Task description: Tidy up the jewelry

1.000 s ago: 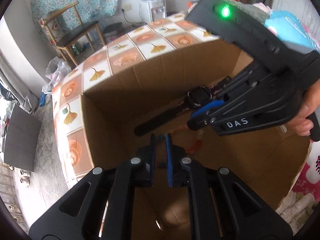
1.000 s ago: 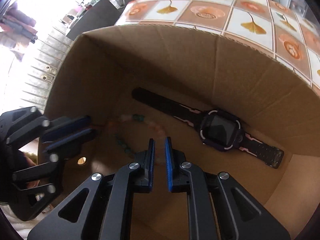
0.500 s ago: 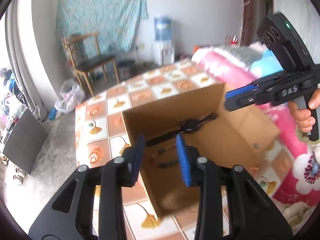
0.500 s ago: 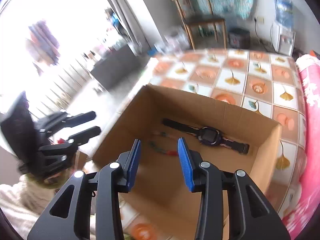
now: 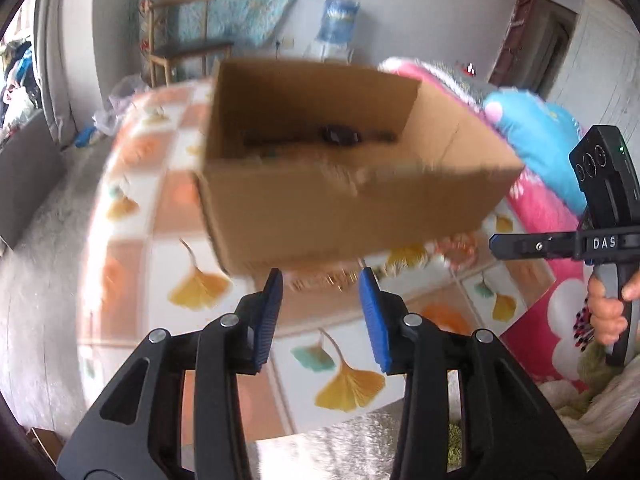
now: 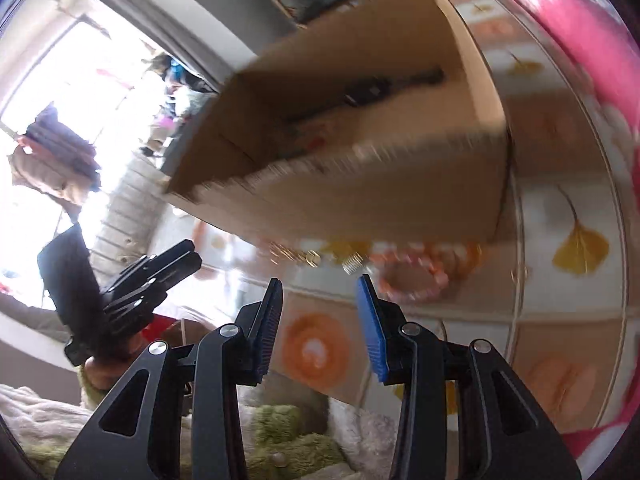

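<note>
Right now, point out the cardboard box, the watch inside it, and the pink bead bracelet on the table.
cardboard box (image 5: 344, 216): left wrist view, near outer wall.
watch (image 5: 340, 135): left wrist view, dark face.
pink bead bracelet (image 6: 416, 270): right wrist view, blurred bead ring beside the box.

1 box (image 5: 344, 216), 1 watch (image 5: 340, 135), 2 tools (image 5: 320, 312).
</note>
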Motion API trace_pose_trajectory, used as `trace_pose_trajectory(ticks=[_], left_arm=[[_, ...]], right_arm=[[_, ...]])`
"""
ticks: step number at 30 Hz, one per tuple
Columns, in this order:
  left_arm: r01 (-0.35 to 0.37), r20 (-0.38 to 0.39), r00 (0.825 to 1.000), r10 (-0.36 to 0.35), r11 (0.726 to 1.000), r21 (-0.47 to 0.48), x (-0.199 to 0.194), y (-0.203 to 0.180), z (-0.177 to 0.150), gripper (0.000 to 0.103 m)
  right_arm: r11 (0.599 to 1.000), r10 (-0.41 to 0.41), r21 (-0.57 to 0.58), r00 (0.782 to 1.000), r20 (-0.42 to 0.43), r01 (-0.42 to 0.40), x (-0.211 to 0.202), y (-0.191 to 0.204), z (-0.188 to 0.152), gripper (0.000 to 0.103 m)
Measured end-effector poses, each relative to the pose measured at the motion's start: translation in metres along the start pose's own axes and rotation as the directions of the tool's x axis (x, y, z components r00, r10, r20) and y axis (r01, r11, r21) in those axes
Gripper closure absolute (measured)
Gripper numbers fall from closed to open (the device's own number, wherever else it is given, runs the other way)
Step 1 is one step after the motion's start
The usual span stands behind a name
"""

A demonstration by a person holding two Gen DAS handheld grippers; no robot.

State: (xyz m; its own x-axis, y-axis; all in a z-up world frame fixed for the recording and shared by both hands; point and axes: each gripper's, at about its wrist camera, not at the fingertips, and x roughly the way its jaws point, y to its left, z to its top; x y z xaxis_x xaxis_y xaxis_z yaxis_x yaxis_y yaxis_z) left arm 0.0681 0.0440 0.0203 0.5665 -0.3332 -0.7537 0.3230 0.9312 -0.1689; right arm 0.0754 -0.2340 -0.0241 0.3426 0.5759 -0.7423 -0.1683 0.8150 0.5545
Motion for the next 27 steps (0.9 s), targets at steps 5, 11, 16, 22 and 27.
trace_pose_trajectory(ticks=[5,11,16,22,27], left_arm=[[-0.021,-0.044,0.999,0.025,0.997,0.080,0.028,-0.021,-0.015,0.065],[-0.060,-0.032,0.997,0.066,0.984,0.170,0.043,-0.037,-0.015,0.067],[-0.055,-0.051,0.997,0.066,0.979,0.197,0.048,-0.038,-0.011,0.075],[-0.039,-0.060,0.997,0.051,0.982,0.186,0.050,-0.035,-0.010,0.078],[-0.032,-0.069,0.997,0.045,0.983,0.180,0.054,-0.033,-0.011,0.078]], right_arm=[[1.000,-0.023,0.003,0.999,-0.021,0.024,0.021,-0.003,-0.005,0.066],[0.995,-0.062,-0.083,0.998,-0.003,0.062,0.031,0.015,0.000,0.067],[0.981,-0.130,-0.144,0.991,-0.003,0.129,0.038,0.008,0.001,0.070],[0.988,-0.084,-0.130,0.996,0.026,0.087,0.030,0.005,0.009,0.071],[0.993,0.051,-0.109,0.997,0.060,-0.044,0.025,0.013,0.029,0.071]])
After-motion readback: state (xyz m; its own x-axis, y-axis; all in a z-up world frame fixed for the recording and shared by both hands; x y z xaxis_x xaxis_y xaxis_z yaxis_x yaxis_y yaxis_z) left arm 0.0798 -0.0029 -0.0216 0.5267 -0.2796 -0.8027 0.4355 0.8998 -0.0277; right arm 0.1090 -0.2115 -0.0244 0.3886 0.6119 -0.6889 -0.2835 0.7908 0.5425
